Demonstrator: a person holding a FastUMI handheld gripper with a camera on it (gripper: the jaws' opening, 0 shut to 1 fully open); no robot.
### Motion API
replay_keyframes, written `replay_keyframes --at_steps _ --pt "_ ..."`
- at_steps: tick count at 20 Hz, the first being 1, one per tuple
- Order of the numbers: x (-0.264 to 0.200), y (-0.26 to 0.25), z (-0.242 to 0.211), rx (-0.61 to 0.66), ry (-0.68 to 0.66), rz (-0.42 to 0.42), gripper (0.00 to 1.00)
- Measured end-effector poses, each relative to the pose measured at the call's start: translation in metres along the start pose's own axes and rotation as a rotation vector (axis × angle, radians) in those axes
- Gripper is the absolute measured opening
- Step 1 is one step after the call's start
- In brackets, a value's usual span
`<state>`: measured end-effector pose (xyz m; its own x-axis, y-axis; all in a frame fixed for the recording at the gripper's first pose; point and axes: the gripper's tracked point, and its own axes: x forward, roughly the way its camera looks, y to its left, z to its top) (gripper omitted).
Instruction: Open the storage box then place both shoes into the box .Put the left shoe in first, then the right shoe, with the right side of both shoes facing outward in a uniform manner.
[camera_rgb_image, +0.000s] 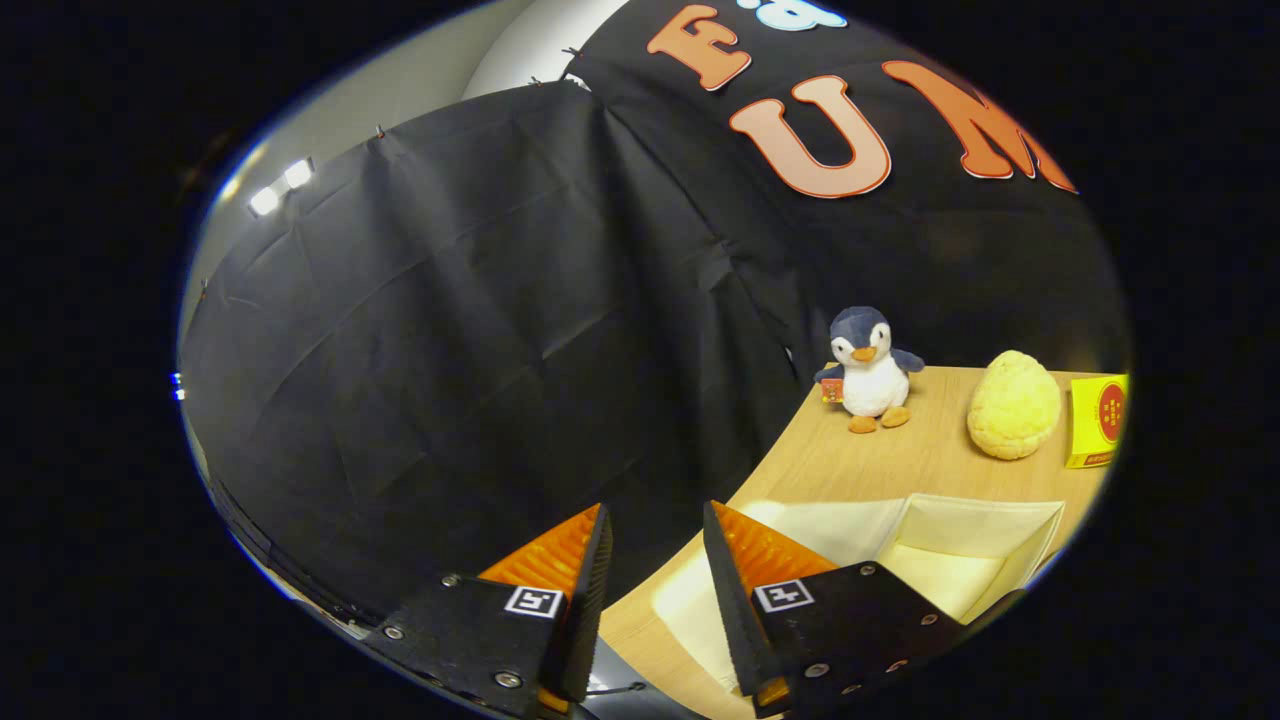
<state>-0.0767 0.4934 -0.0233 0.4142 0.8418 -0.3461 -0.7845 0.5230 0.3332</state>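
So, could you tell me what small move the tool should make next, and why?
Probably swing the tool toward the cream storage box and lower it. The fingers are apart with nothing between them and point mostly at the black cloth, while the box lies beside them on the wooden table, already open. No shoes are visible here, so finding one comes after.

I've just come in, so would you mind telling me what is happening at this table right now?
A person is holding a gripper above the near edge of a wooden table; its fingers are apart and hold nothing. Just ahead of them sits a cream storage box with its top open. Beyond it stand a plush penguin, a yellow round plush and a small yellow carton. No shoe has gone into the visible part of the box.
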Motion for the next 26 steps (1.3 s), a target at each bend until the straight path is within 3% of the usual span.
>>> replay_keyframes --at_steps 3,5,16,26 --pt "-0.014 -0.039 0.006 -0.026 -0.035 -0.106 0.84" --pt "-0.031 -0.069 0.011 -0.038 -0.061 -0.182 0.98" --pt "-0.170 -0.229 -0.022 -0.014 -0.080 -0.548 0.98" --pt "-0.250 -0.312 -0.088 0.060 -0.026 -0.744 0.98"
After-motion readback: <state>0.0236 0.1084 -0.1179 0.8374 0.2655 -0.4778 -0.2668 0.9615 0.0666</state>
